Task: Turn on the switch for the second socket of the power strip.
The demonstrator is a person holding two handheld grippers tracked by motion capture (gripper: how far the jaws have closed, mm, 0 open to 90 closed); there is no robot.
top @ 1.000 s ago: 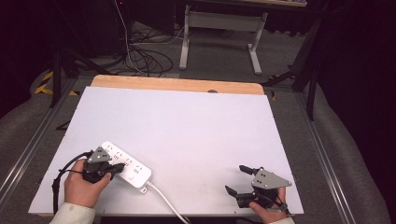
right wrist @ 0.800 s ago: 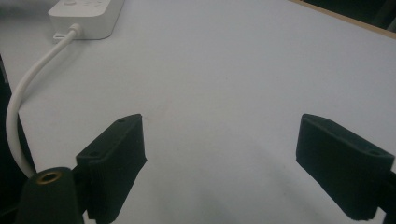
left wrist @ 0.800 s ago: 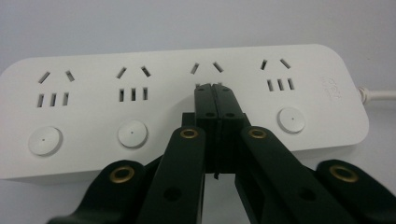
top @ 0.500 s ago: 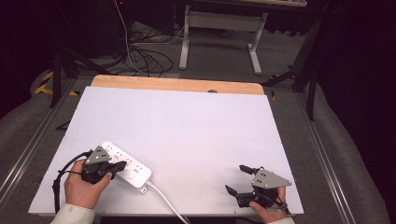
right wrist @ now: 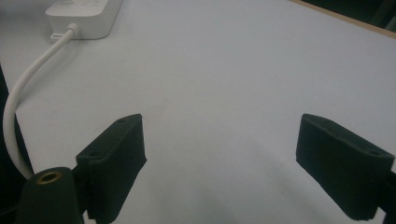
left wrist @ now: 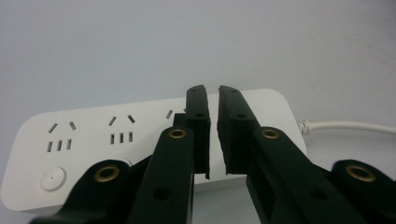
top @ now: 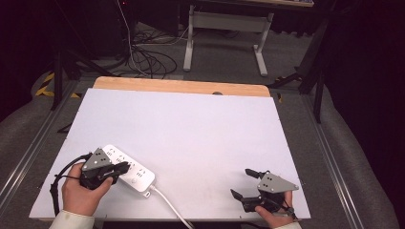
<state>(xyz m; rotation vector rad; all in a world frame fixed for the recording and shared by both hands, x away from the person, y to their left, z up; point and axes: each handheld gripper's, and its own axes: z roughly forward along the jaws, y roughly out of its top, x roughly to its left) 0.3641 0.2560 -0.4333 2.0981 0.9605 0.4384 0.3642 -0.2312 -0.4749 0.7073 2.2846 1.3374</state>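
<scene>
Near the front left corner of the white table (top: 191, 129), we see a white power strip (top: 136, 171) lying flat and set at a slant, its white cord (top: 167, 207) running off the front edge. Our left gripper (top: 123, 168) hangs over the strip's left end; in the left gripper view its jaws stand nearly together with a thin slit between them, pinching nothing, above the strip's sockets (left wrist: 120, 136). Toward the front right corner, well apart from the strip, our right gripper (top: 243, 183) rests low over bare surface with its jaws spread wide and holding nothing.
</scene>
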